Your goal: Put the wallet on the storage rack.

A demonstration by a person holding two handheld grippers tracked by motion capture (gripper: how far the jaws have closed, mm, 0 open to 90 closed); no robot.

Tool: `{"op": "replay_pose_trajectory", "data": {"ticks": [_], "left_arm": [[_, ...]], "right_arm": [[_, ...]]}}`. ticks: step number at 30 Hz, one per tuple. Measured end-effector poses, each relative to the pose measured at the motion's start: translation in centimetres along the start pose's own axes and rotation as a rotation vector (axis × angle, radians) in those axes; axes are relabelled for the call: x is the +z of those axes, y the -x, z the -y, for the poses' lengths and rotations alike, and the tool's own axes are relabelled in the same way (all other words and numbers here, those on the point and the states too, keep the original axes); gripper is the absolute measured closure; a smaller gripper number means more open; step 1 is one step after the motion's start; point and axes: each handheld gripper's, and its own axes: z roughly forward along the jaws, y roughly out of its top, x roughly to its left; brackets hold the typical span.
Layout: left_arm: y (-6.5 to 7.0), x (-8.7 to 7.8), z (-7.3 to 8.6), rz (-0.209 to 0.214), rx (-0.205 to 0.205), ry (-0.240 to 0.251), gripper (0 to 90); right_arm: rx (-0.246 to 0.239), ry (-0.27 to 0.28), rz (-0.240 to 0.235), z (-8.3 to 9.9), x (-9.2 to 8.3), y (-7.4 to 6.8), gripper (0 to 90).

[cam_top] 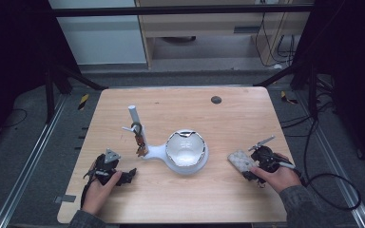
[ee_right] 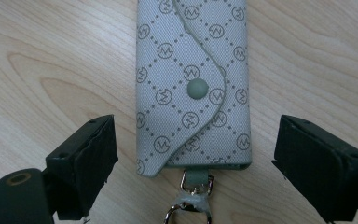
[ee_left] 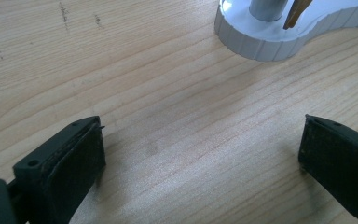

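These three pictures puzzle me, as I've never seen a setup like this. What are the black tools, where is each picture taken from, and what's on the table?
A person sits at a wooden table with a hand-held two-jaw gripper in each hand; there is no robot arm.

The high view looks down from above the person's side. It shows the left gripper and the right gripper, both low on the table.

The other two pictures come from small cameras riding on the grippers, looking along their black jaws.

On the table stands a white stand with an upright post, something brownish hanging from it, and a white bowl on its round end. A grey patterned pouch with a snap button and a metal clip lies flat.

Nothing is held. The left jaws stand open over bare wood; the right jaws stand open on either side of the pouch, apart from it.
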Motion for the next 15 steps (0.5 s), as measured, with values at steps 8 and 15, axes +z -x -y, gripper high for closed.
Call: {"op": "replay_pose_trajectory", "data": {"ticks": [8, 15], "left_arm": [[0.04, 0.03, -0.01, 0.003, -0.001, 0.001, 0.0], [0.06, 0.04, -0.03, 0.005, 0.002, 0.000, 0.0]], "right_arm": [[0.010, -0.030, -0.001, -0.10, 0.74, 0.02, 15.9], [0.009, -0.047, -0.010, 0.05, 1.06, -0.05, 19.0]]}}
